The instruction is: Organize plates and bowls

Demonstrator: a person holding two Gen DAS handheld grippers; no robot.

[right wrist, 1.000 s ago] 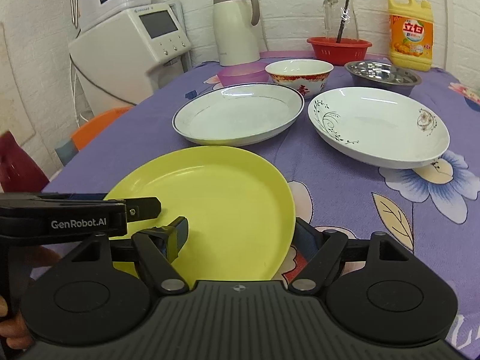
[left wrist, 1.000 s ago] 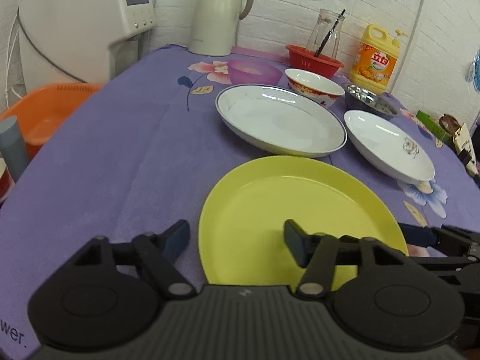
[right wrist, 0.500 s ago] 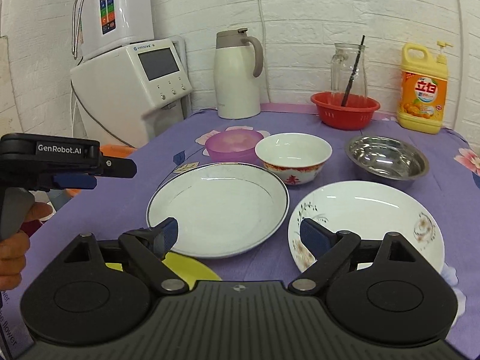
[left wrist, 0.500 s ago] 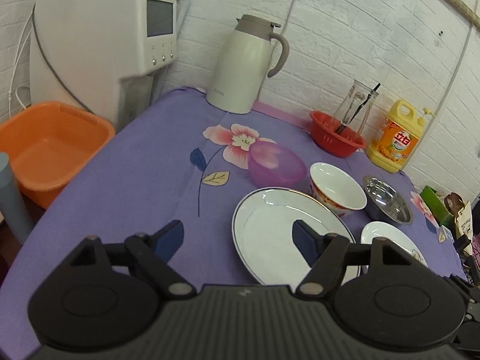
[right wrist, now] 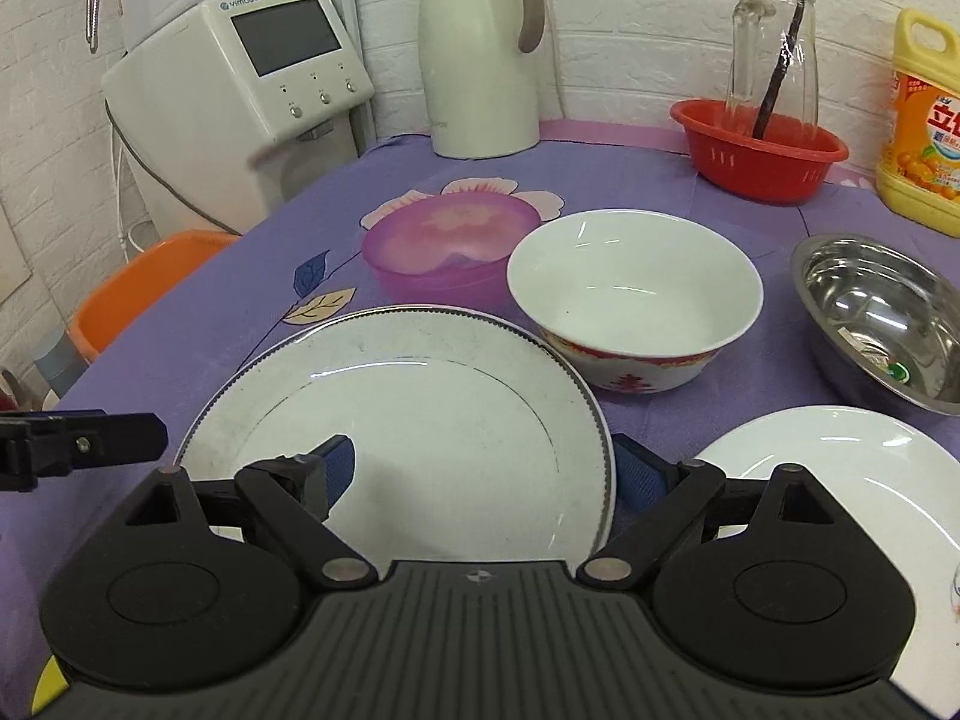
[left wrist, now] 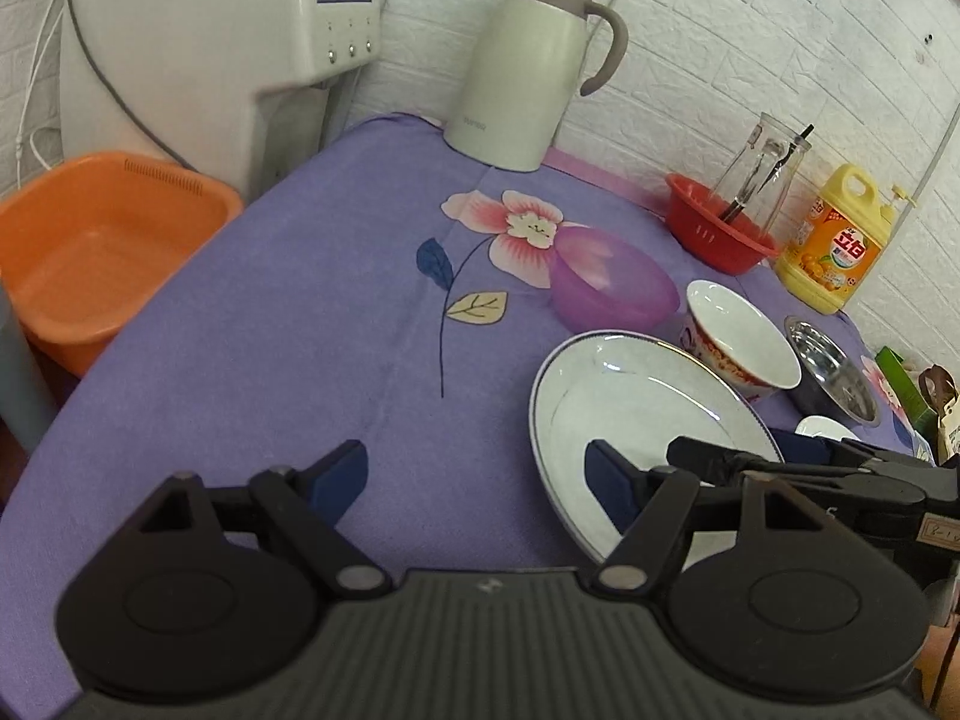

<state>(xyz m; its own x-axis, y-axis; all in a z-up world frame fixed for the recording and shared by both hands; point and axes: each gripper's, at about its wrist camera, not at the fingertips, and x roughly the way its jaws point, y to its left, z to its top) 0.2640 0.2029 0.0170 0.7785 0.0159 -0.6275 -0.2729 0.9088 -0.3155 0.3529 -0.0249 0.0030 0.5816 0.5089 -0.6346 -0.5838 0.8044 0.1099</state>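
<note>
Both the left gripper (left wrist: pixel 477 477) and right gripper (right wrist: pixel 483 471) stand empty, jaws apart. Closing near the rimmed plate (right wrist: pixel 420 420), you risk colliding them.

A rimmed white plate (right wrist: pixel 414 414) lies flat mid-table, a second white plate (right wrist: pixel 852 468) to its right. Behind them stand purple (right wrist: pixel 444 246), red-patterned white (right wrist: pixel 636 294) and steel (right wrist: pixel 882 312) bowls, upright and empty.
</note>
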